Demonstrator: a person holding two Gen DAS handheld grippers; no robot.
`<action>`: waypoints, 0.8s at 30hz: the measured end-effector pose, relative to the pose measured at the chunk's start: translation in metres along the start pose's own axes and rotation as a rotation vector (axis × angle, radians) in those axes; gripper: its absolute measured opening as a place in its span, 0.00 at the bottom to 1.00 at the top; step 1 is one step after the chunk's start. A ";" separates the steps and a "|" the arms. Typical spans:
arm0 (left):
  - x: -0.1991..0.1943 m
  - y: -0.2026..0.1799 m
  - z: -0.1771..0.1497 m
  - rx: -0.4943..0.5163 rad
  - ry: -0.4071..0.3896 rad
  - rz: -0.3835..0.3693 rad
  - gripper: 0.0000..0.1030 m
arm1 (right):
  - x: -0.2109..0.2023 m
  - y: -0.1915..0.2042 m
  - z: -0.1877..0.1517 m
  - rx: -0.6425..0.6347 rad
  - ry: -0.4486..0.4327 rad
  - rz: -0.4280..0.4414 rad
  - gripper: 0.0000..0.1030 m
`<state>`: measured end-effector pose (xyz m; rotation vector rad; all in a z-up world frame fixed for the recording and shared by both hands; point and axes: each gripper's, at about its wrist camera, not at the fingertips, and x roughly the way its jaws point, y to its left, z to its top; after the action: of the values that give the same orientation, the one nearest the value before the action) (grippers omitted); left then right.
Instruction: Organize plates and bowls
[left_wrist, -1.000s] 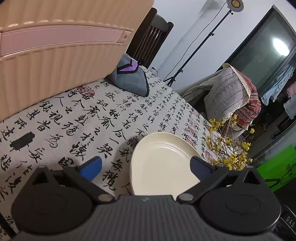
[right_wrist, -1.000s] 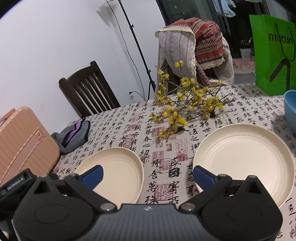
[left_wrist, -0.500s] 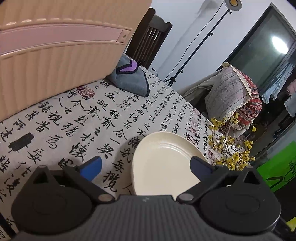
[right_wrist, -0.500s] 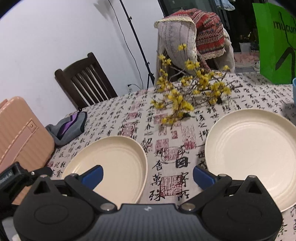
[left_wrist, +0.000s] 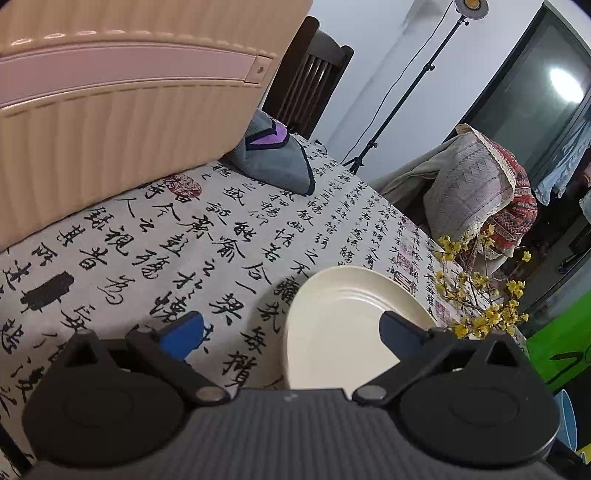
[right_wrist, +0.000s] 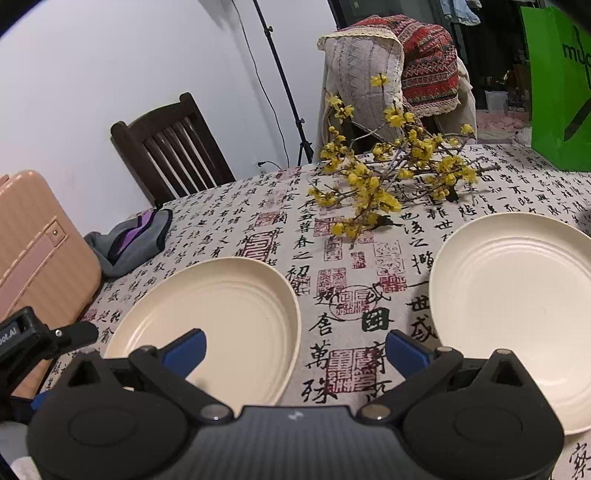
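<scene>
Suitcase: a peach ribbed suitcase stands at the far left end of the table, with a pink strap panel on its face.
Cloth: a grey and purple folded cloth lies just beside the suitcase on the tablecloth, which is printed with black calligraphy and red seals.
Chair: a dark wooden chair stands behind the table's far edge, against the white wall.
Left gripper: the left gripper hangs low over the table near the suitcase, its blue-tipped fingers spread wide and empty; its right finger reaches over the near part of the left plate.
Left plate: from the right wrist camera the same cream plate lies flat on the cloth, right of the suitcase, with nothing on it.
Right gripper: the right gripper hovers over the cloth between the two plates, fingers wide apart, gripping nothing; its left finger overlaps the left plate's near rim.
Flowers: a branch of yellow flowers lies on the cloth beyond the plates.
Right plate: a second cream plate sits flat, well apart from the first.
Draped chair: a seat covered in patterned throws stands behind the flowers.
Bag: a green bag stands at the far right.
</scene>
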<state>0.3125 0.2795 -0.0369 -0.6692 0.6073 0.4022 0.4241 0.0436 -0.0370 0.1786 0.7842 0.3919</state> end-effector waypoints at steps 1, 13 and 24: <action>0.001 0.000 0.000 0.003 -0.001 0.002 1.00 | 0.001 0.001 0.000 -0.007 -0.003 0.001 1.00; 0.011 0.001 -0.003 0.016 0.022 0.020 1.00 | 0.013 0.005 0.010 -0.030 0.012 0.013 0.91; 0.017 0.001 -0.004 0.025 0.053 0.012 0.86 | 0.020 0.004 0.011 -0.042 0.033 0.002 0.51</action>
<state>0.3236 0.2797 -0.0508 -0.6546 0.6653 0.3884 0.4439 0.0556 -0.0409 0.1346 0.8073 0.4139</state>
